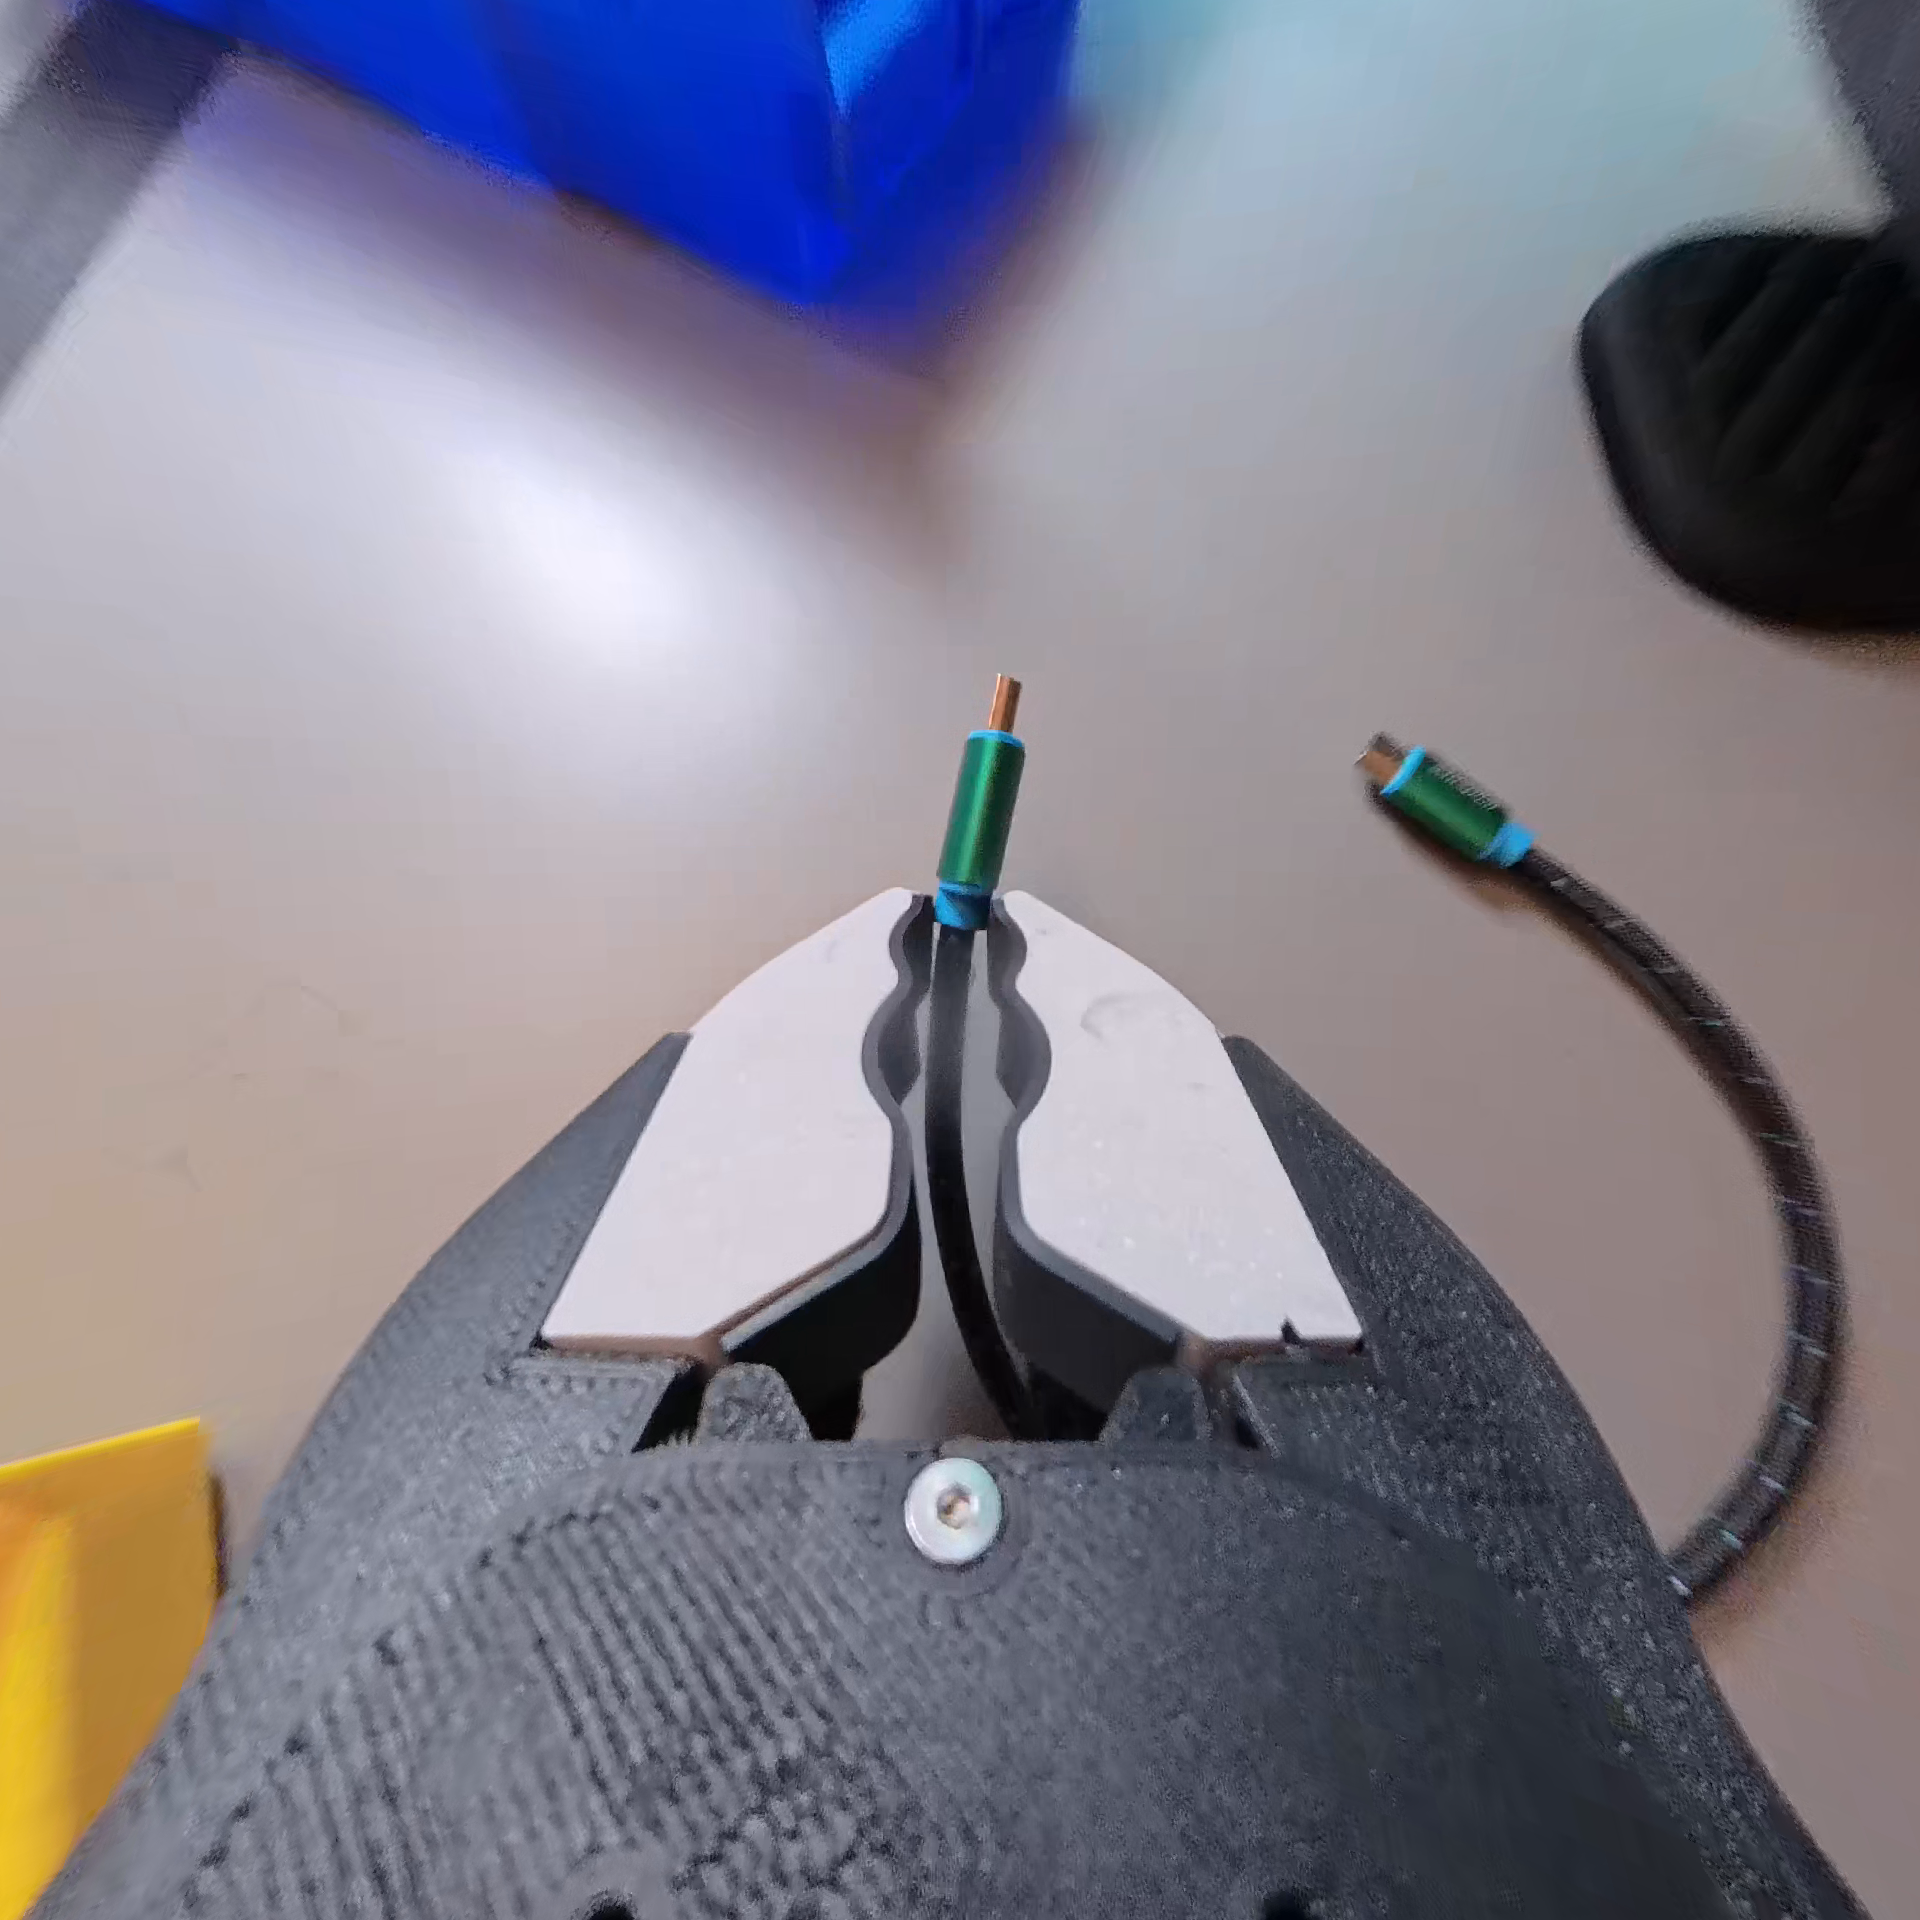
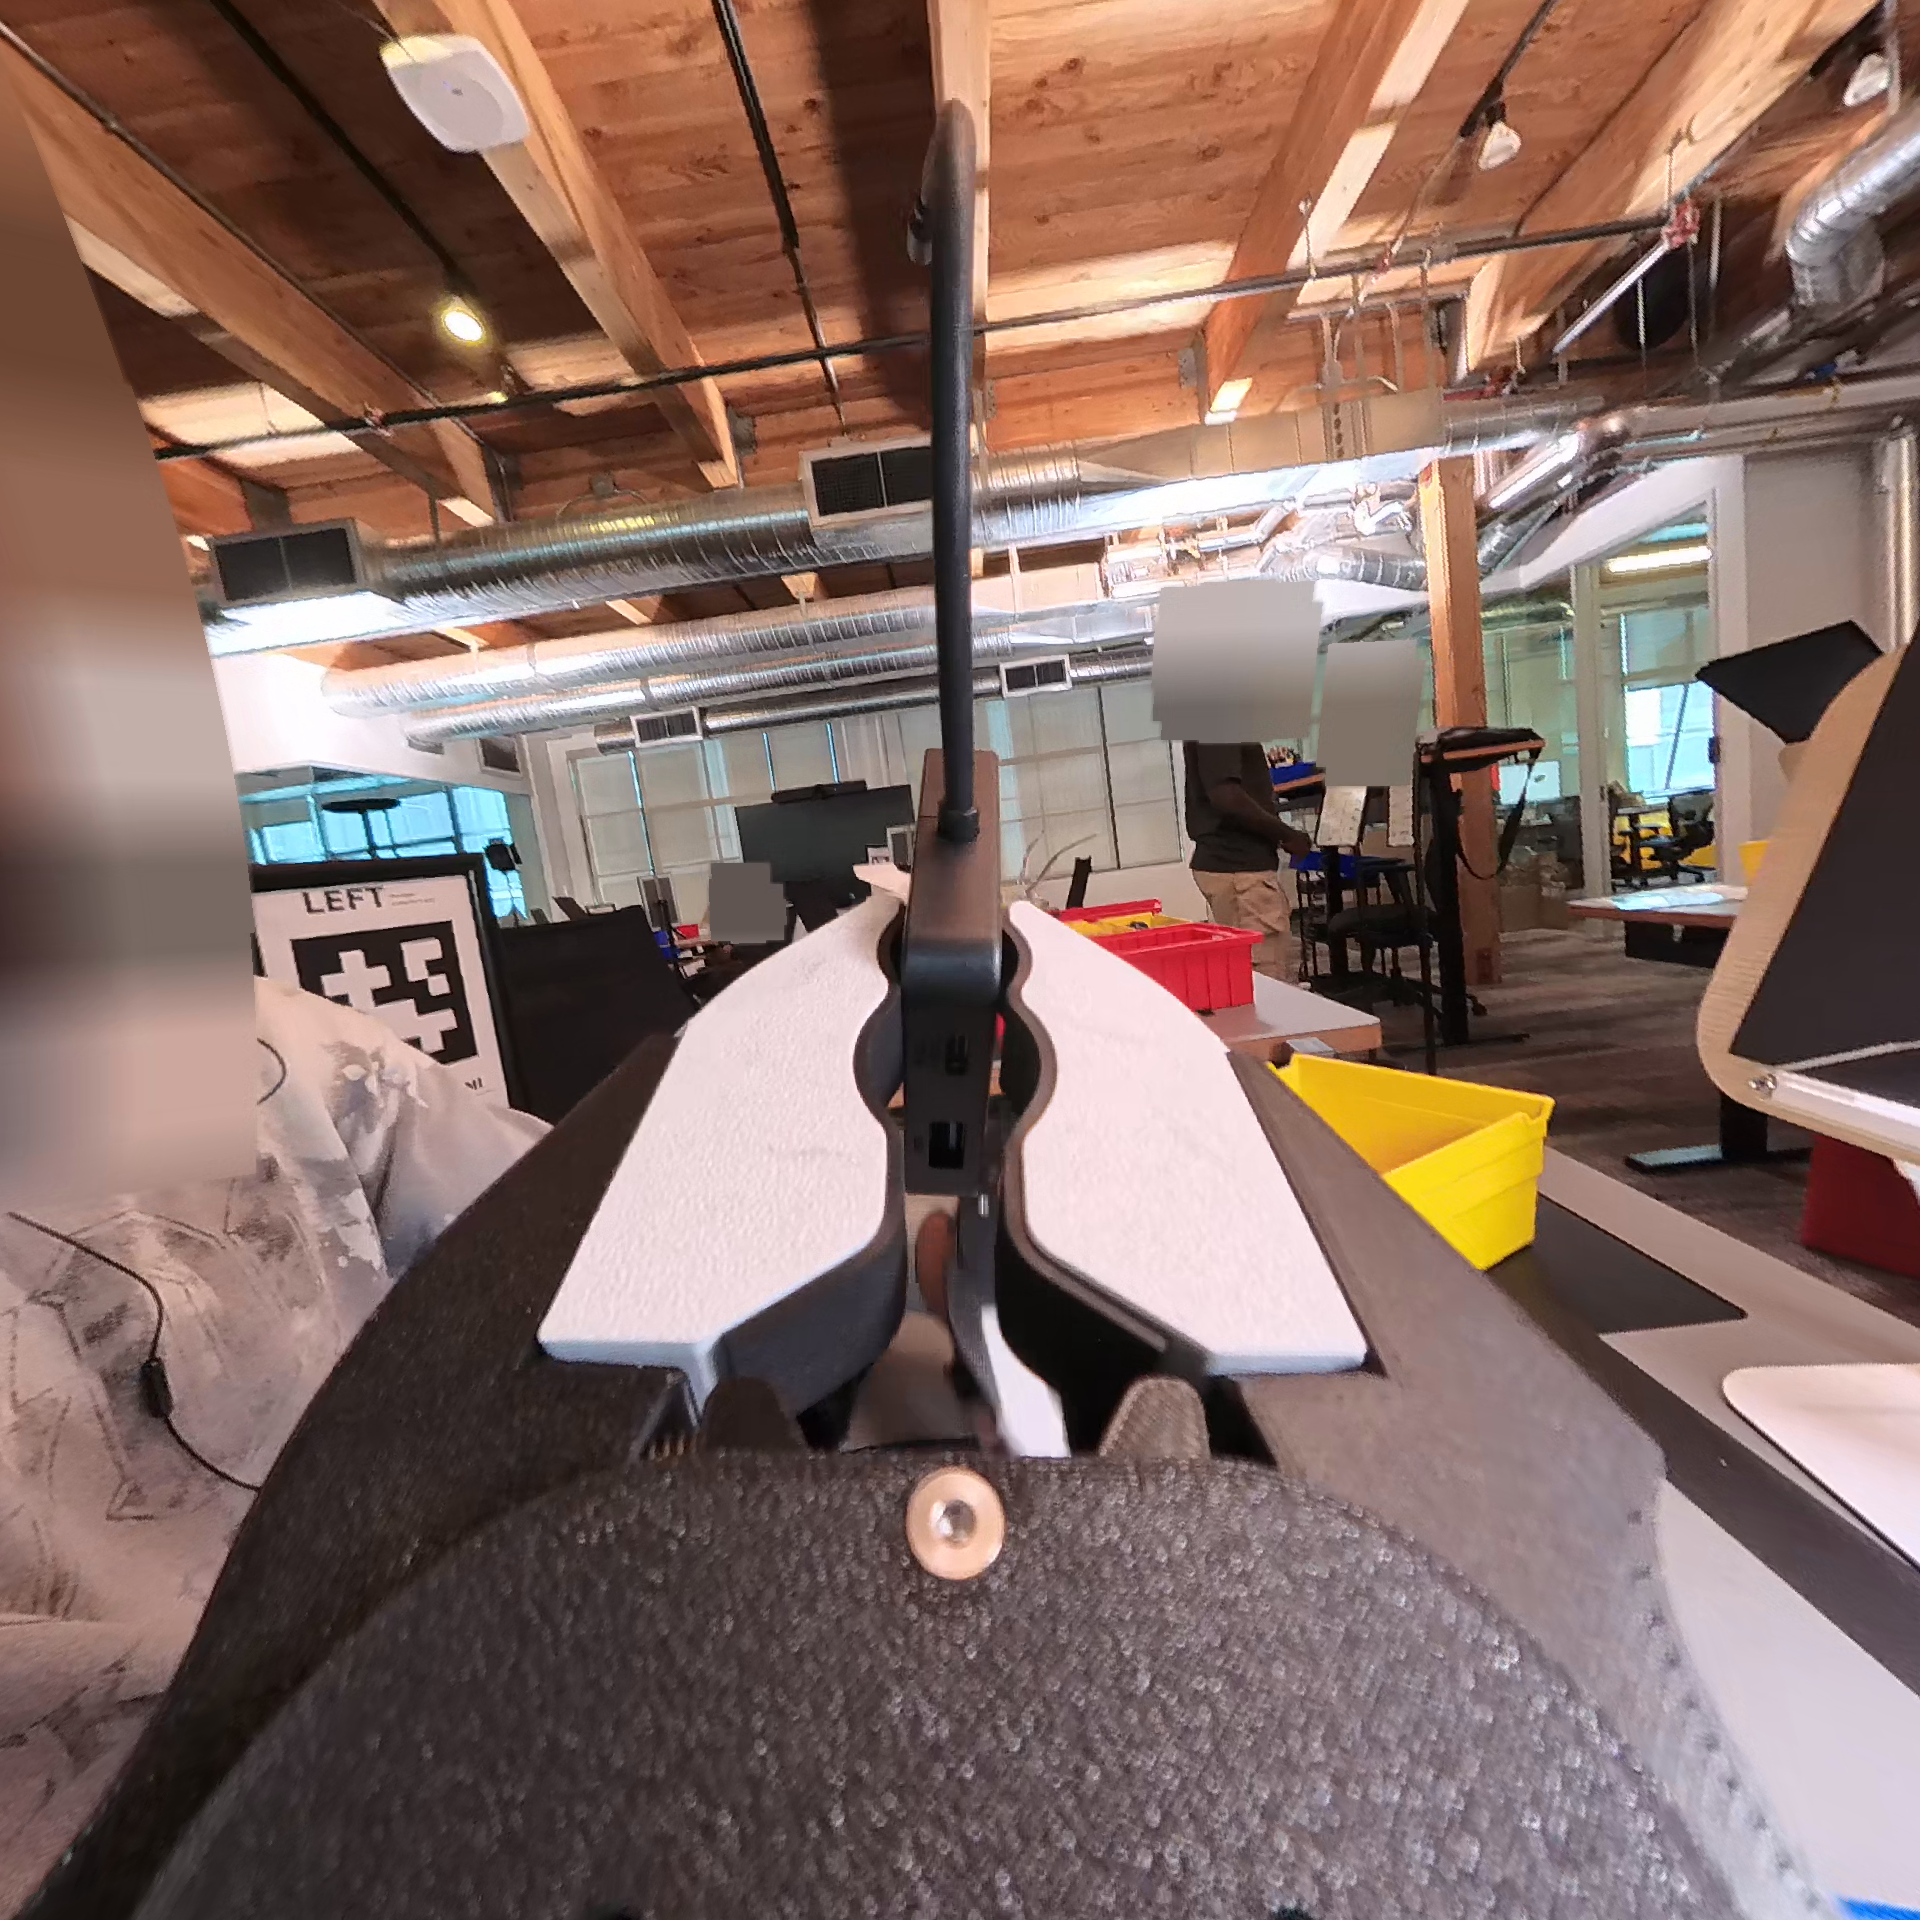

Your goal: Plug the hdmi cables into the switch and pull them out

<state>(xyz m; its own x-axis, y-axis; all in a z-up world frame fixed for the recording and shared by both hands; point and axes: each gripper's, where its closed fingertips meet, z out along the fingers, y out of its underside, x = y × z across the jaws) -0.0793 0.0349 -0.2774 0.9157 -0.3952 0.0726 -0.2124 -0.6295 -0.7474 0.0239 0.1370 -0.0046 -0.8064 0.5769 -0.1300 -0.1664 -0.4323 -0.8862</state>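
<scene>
The left tool is closed down on an HDMI cable, which runs along the narrow gap between its two pale fingers; the cable's green plug with blue collars and a copper tip sticks out just past the fingertips, pointing away from the tool and slightly tilted to its right, above the beige counter. To the right of this tool a second HDMI cable with a braided dark sleeve lies curved on the counter, its green plug pointing back toward the held plug but well apart from it. Ahead and to the left sits a blurred blue bin; ahead to the far right is a dark rounded object, and a yellow thing shows at the tool's lower left. The right tool is clamped on the black switch, held edge-on between its white fingers with ports visible on the near edge; a black lead rises straight from the switch's far end. This tool points up toward a wooden ceiling, with a yellow bin to its right.
</scene>
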